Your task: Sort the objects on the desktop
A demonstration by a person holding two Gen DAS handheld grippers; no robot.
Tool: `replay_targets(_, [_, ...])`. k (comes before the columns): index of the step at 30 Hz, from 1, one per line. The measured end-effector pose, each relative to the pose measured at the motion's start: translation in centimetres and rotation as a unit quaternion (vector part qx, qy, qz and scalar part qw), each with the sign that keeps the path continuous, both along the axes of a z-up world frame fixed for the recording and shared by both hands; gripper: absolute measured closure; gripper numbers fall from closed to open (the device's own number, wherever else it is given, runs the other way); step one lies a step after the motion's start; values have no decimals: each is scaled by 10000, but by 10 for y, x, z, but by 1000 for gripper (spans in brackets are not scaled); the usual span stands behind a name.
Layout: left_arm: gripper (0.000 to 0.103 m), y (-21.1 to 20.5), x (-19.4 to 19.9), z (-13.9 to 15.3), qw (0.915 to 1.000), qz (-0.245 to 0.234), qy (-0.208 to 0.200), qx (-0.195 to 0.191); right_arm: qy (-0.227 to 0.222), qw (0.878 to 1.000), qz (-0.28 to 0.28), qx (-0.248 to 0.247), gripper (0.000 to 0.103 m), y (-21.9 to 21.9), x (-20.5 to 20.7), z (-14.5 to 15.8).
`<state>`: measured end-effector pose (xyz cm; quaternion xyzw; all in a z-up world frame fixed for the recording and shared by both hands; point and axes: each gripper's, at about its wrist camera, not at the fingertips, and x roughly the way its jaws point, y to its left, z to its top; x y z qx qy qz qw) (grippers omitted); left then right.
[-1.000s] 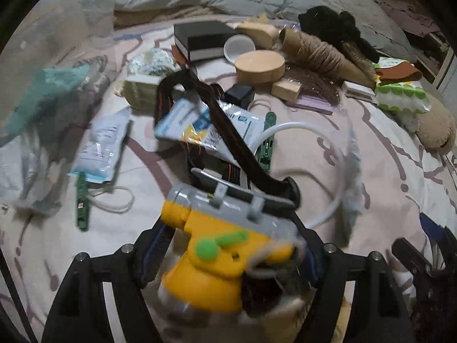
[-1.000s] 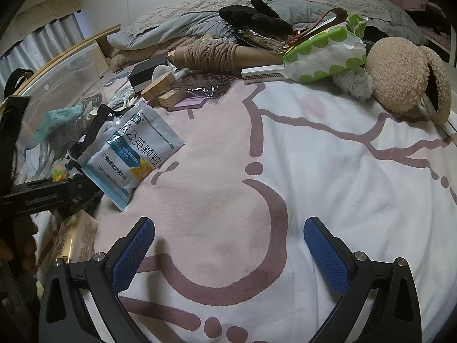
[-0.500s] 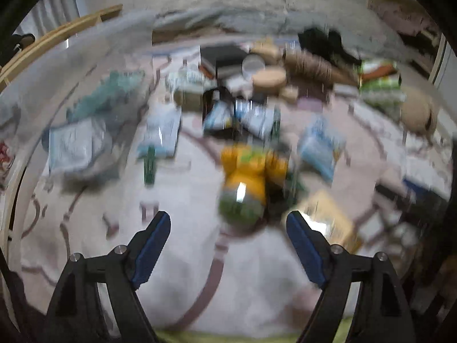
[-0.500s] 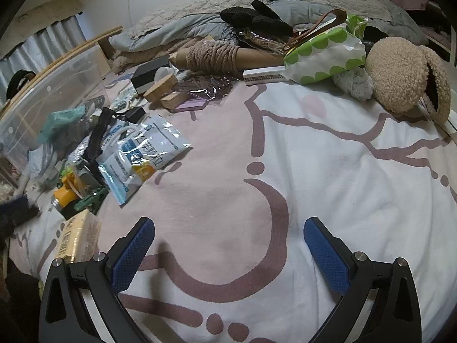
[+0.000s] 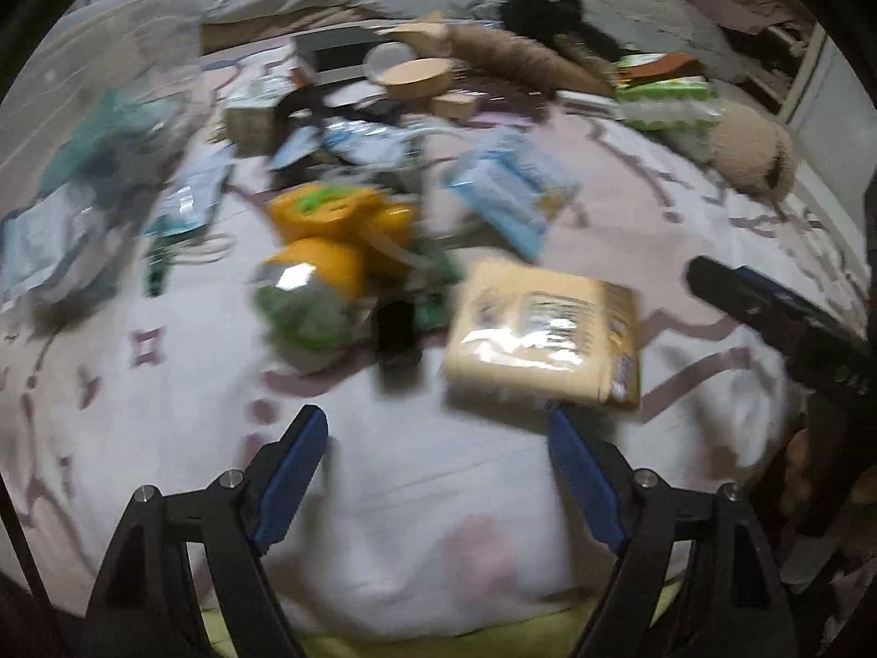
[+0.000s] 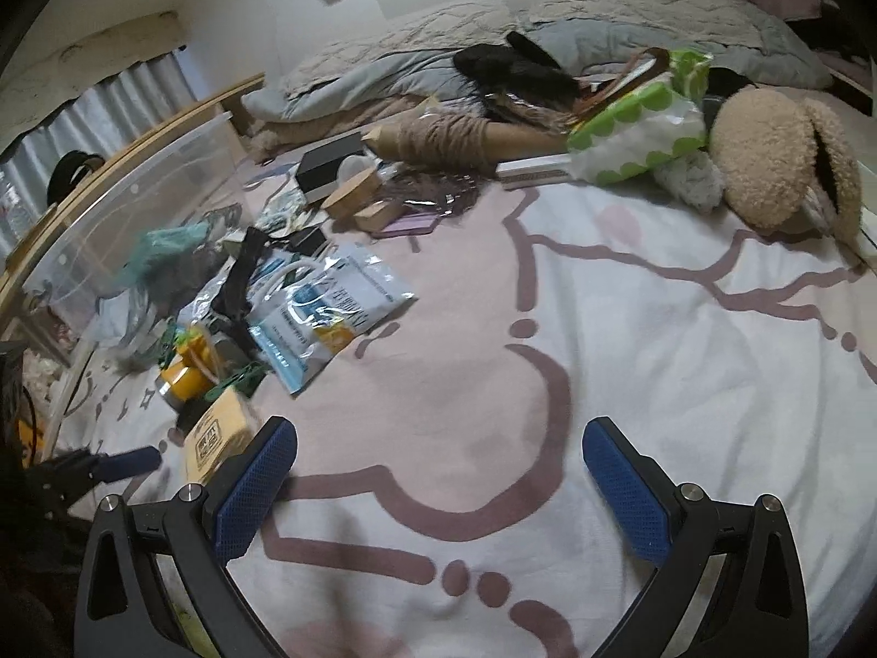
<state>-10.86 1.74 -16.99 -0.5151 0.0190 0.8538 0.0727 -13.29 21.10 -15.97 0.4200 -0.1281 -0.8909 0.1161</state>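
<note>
The left wrist view is motion-blurred. My left gripper (image 5: 438, 449) is open and empty over the bedsheet. Ahead of it lie a yellow and green toy (image 5: 323, 252) and a yellow packet (image 5: 542, 329). Both show in the right wrist view, the toy (image 6: 192, 367) and the packet (image 6: 219, 433) at the left. My right gripper (image 6: 438, 466) is open and empty above bare sheet; a blue-white pouch (image 6: 329, 312) lies ahead to its left. The right gripper also shows in the left wrist view (image 5: 778, 318) at the right edge.
A clear plastic bin (image 6: 120, 208) stands at the left. A pile sits further back: a black box (image 6: 329, 164), a round wooden lid (image 5: 416, 77), a twine cone (image 6: 449, 137), a green-dotted bag (image 6: 636, 126), a beige plush (image 6: 778, 159). Pillows lie behind.
My left gripper let go of the yellow and green toy, opened and pulled back toward the near edge; the toy now lies on the sheet. The right gripper has hardly moved.
</note>
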Motion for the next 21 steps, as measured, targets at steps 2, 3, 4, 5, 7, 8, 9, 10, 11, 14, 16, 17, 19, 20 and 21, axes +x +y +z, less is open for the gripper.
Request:
replay_targets(2, [20,11,-3,-2,9999,-83,72,92,-127,9999,-30,-90,0,3,-2,-3])
replay_targets(3, [20,14,-5,-1,9998,-99,105,120,-162,9997,-33,-171,0,5,-3,-4])
replay_targets(4, [20,17,-5,-1,9997,-106,167,130,-164,9996,-38,-209,0,6,-3,-4])
replay_targets(5, [20,16,-6,0,9996,-105,224,127,-144,9996,-28,-229,0,7,-3,-4])
replay_targets(7, [20,11,-4,1,9994,-69,327,125,-66,9995,70,-306,0,5,-1,-2])
replay_targets(8, [20,5,-2,2,9993,-7,351,152,-5,9991,176,-377,0,3,1,0])
replay_targets(9, [20,-1,-1,3,9991,75,357,196,50,9987,289,-429,0,1,2,2])
replay_targets(10, [20,-9,2,5,9988,191,371,251,105,9981,401,-453,0,-2,3,3])
replay_targets(11, [20,-21,4,8,9979,368,411,327,178,9973,565,-444,0,-8,5,6])
replay_targets(14, [20,-45,6,12,9952,767,467,394,264,9957,875,-171,0,-24,8,8])
replay_targets(16, [20,-61,1,12,9929,1034,424,419,238,9940,1057,156,0,-39,10,6])
replay_targets(17, [20,-67,-2,10,9917,1124,398,481,209,9931,1138,216,0,-43,10,5])
replay_targets(19, [20,-71,-8,7,9913,1112,336,621,135,9909,1309,267,0,-52,12,1])
replay_targets(20, [20,-70,-12,4,9919,1066,293,625,99,9901,1370,300,0,-56,13,-1])
replay_targets(21, [20,-69,-15,1,9924,1032,257,618,65,9895,1403,346,0,-59,15,-3])
